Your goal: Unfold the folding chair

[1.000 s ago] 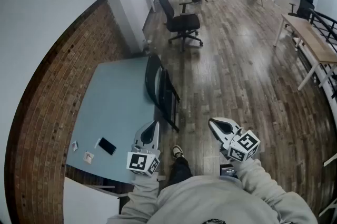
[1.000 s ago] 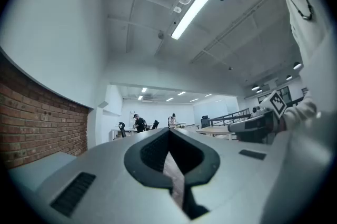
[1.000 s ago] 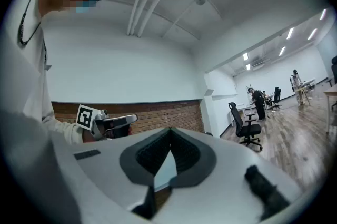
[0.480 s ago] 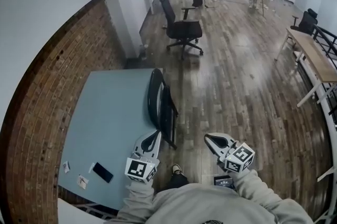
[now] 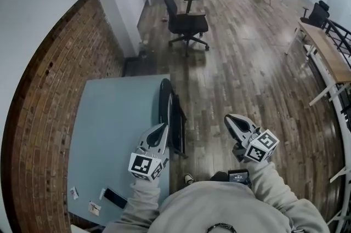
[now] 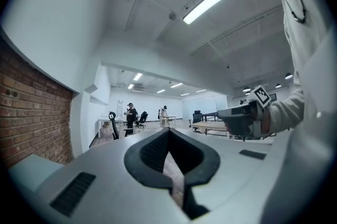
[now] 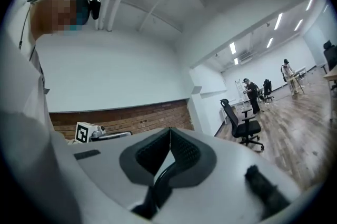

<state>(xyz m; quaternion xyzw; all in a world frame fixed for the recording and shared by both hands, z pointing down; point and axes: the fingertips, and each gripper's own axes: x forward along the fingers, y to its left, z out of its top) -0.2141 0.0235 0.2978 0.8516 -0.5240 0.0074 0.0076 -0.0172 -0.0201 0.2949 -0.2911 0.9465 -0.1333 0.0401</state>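
1. The wood floor (image 5: 247,73) is the biggest thing I've got. It spreads out ahead of both grippers and off to the right of the right one.
2. A brick wall (image 5: 49,95) curves along well left of the left gripper.
3. The pale blue table (image 5: 109,117) sits under and to the left of the left gripper.
4. A black office chair (image 5: 186,21) stands upright on its wheels, well ahead of both grippers.
5. The folding chair (image 5: 174,117) is still folded flat. It stands on edge against the table's right side, just ahead of me and between the two grippers. It's right beside the left gripper's tip and clearly further from the right one. I can't tell if anything actually touches it.
6. The left gripper (image 5: 163,128) points forward over the table edge. Its own view shows the jaws pressed fully together with nothing caught in them.
7. Same story for the right gripper (image 5: 230,118): jaws closed tight and empty. It hangs over bare floor to the right of the folding chair.
8. A dark phone (image 5: 115,198) lies flat on the table, behind and left of the left gripper.
9. Two small cards (image 5: 94,208) lie just beside the phone. They're too tiny to read.
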